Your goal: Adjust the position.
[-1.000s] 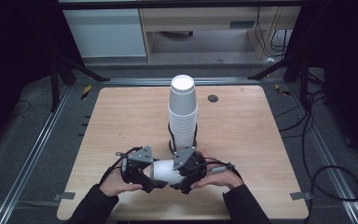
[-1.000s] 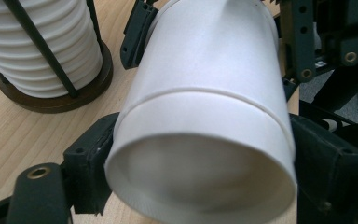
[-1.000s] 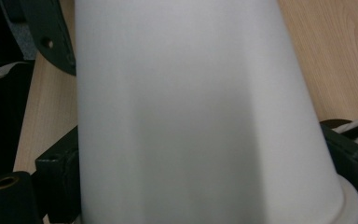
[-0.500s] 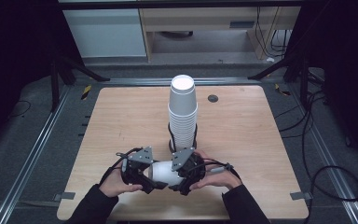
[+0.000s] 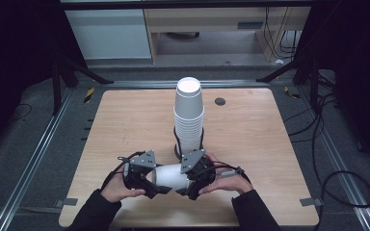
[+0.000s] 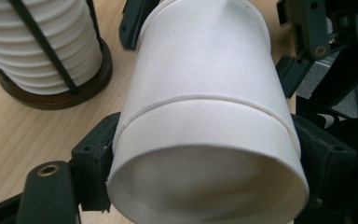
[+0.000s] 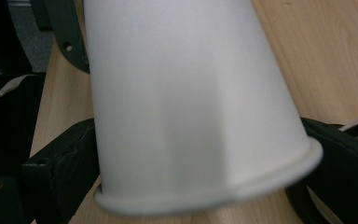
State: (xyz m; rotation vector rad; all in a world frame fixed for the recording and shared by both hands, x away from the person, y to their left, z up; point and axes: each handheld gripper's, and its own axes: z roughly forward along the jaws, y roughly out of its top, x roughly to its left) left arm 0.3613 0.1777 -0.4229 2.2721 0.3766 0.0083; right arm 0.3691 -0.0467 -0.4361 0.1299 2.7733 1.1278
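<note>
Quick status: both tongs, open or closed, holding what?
Left tongs: have just been closing, now clamped on the cup.
Right tongs: have just been opening; cup between them, grip cannot be told.

The high view looks forward and down from above the person's side, taking in the whole desk [image 5: 125,125] from well back. The left gripper view sits very close to the cup [image 6: 205,116], looking along it towards the stack [image 6: 42,46] on the desk. The right gripper view is equally close, facing the cup [image 7: 186,102] from the opposite end. All three views share the cup [image 5: 171,175] and the surrounding desk surface.
</note>
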